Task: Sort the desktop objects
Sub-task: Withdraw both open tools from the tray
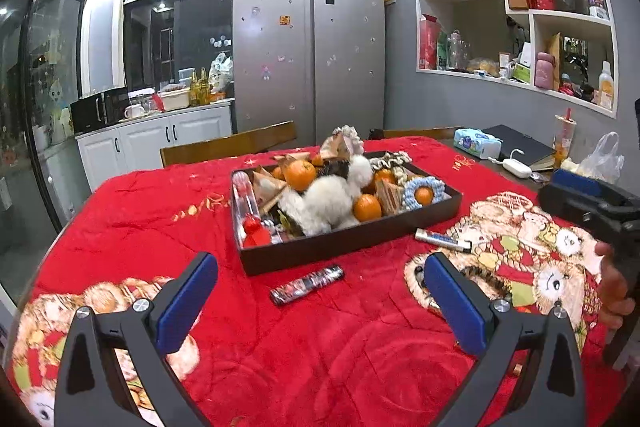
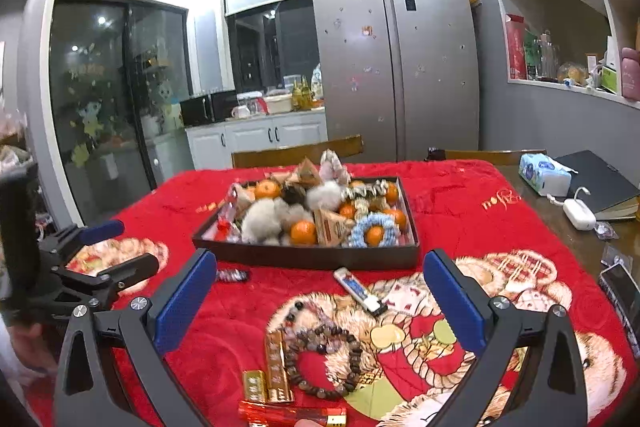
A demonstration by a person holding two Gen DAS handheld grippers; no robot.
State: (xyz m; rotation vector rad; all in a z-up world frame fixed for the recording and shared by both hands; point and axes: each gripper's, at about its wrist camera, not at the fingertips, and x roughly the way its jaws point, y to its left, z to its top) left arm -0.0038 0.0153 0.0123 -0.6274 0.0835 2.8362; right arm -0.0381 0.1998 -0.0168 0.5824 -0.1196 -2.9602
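Left gripper (image 1: 320, 301): fingers spread wide, nothing between them, held above the red blanket (image 1: 320, 367). Right gripper (image 2: 320, 301): likewise spread wide and empty.

Just beyond the left gripper lies a dark patterned lighter (image 1: 307, 285), flat on the blanket and just in front of the dark tray (image 1: 340, 247). A white-and-blue lighter (image 2: 359, 290) lies ahead of the right gripper, near the tray's front wall. Closer to the right gripper sit a bead bracelet (image 2: 324, 355) and gold bars (image 2: 276, 367), touching one another — a red packet (image 2: 288, 414) is at the frame's bottom edge.

The tray is already heaped with oranges (image 1: 300, 174), a white plush toy (image 1: 320, 203) and paper packets.

Risks, in my judgement: the soft blanket may let a slim lighter sink or roll from the fingers; the bracelet could snag a bar; anything added to the piled tray may slide off.
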